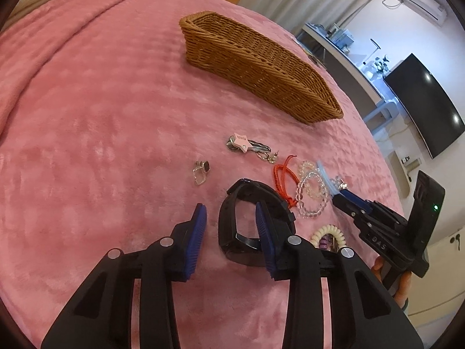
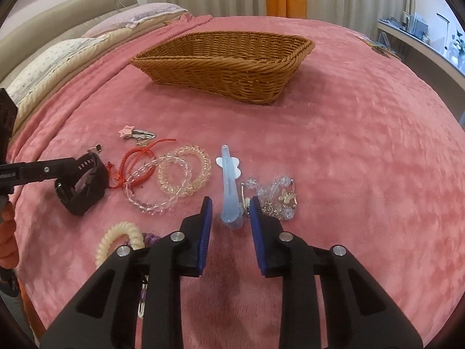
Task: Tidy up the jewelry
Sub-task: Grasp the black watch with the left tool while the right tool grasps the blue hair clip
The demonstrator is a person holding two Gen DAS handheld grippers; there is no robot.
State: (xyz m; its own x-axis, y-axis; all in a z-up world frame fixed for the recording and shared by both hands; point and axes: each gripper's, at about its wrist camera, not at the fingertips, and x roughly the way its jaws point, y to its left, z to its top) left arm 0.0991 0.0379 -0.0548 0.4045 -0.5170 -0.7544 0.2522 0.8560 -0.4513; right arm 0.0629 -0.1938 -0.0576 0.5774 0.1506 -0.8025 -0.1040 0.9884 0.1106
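Black watch [image 1: 250, 226] on its side on the pink blanket [image 1: 101, 122], strap looped, one side of the loop between the parted fingers of the left gripper [image 1: 232, 232], nothing pinched yet. Best squeezed squarely on that strap side, then lifted toward the wicker basket [image 1: 250, 67] well beyond. Right gripper [image 2: 229, 226] likewise open, straddling the blue hair clip [image 2: 229, 189], not clamped. Beaded bracelets [image 2: 174, 177] and red cord [image 2: 130, 160] just beside. Basket interior mostly hidden; tangled clear pieces hard to identify.
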